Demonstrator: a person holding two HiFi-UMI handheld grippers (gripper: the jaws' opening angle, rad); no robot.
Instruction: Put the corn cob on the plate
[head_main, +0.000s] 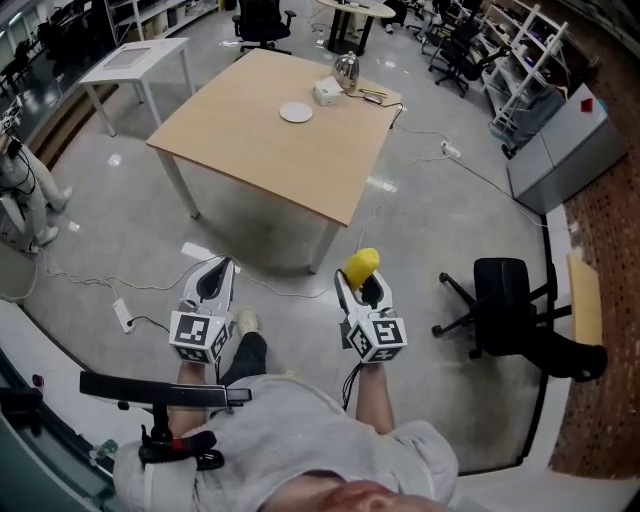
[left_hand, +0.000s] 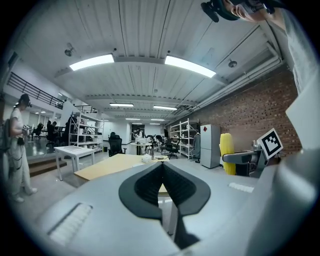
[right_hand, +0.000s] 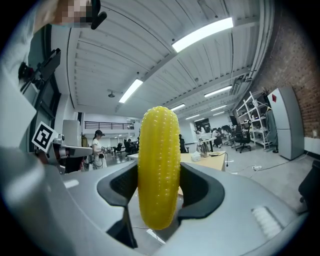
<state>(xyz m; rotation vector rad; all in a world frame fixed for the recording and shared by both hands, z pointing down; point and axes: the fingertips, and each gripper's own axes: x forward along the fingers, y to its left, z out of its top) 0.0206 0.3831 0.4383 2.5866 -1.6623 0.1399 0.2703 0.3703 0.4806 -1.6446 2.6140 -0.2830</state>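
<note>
Right gripper view: right gripper (right_hand: 159, 192) clamps corn cob (right_hand: 158, 165) upright; left gripper (left_hand: 162, 190) closed, empty. Carry step; next, reach far plate (head_main: 296, 112) on table (head_main: 250, 140).

Head view. The surface (head_main: 250, 140) stands on the floor (head_main: 440, 220) ahead of the person, well apart from both tongs. The plate (head_main: 296, 112) lies on its far half, with a box (head_main: 327, 92) just behind and to the right and a kettle (head_main: 347, 70) behind that. The left tongs (head_main: 217, 272), jaws together, are beside the right tongs (head_main: 360, 285), whose jaws grip the upright corn cob (head_main: 362, 264). An office chair (head_main: 505, 295) stands further right.
</note>
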